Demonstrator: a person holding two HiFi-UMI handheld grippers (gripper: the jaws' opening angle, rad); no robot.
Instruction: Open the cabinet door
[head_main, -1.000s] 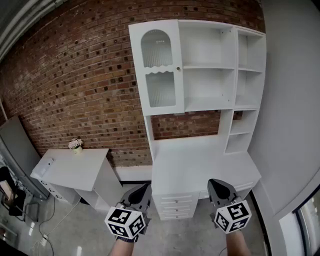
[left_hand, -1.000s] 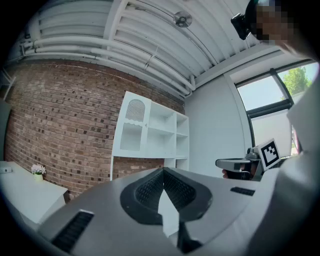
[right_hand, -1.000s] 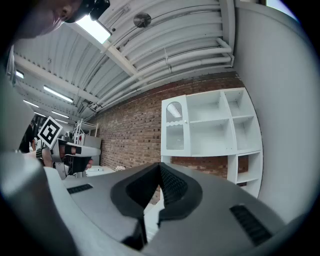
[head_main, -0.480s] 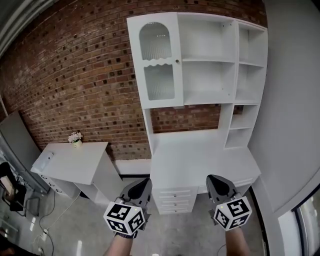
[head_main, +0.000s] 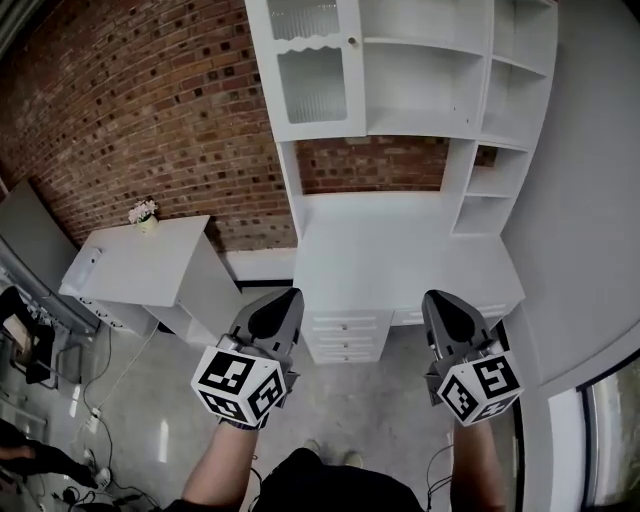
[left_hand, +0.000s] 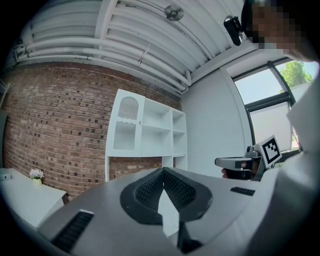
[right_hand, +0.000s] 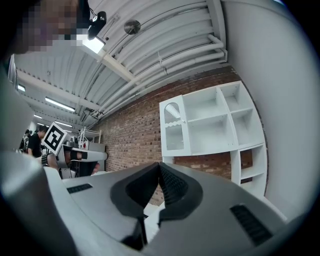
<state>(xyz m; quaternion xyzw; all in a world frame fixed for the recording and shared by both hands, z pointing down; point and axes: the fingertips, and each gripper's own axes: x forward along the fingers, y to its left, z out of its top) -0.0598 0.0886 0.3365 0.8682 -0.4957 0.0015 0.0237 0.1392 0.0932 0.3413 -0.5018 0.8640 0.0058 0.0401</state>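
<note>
The white cabinet door (head_main: 305, 70), with ribbed glass panels and a small knob (head_main: 351, 41), is closed at the upper left of a white shelf unit against the brick wall. It also shows far off in the left gripper view (left_hand: 125, 131) and the right gripper view (right_hand: 174, 130). My left gripper (head_main: 283, 300) and right gripper (head_main: 440, 300) are held side by side, well short of the unit and below the door. Both point toward it, shut with nothing between the pads. The jaws meet at the tips in the left gripper view (left_hand: 162, 170) and the right gripper view (right_hand: 159, 165).
The unit's white desk top (head_main: 400, 260) and drawers (head_main: 345, 335) lie straight ahead of the grippers. A white side table (head_main: 140, 270) with a small flower pot (head_main: 145, 212) stands to the left. A grey wall (head_main: 590, 200) closes the right side.
The shelf unit has slid up the head view, so its top is now cut off. Both grippers look larger and a little higher in the picture. Their jaws stay shut.
</note>
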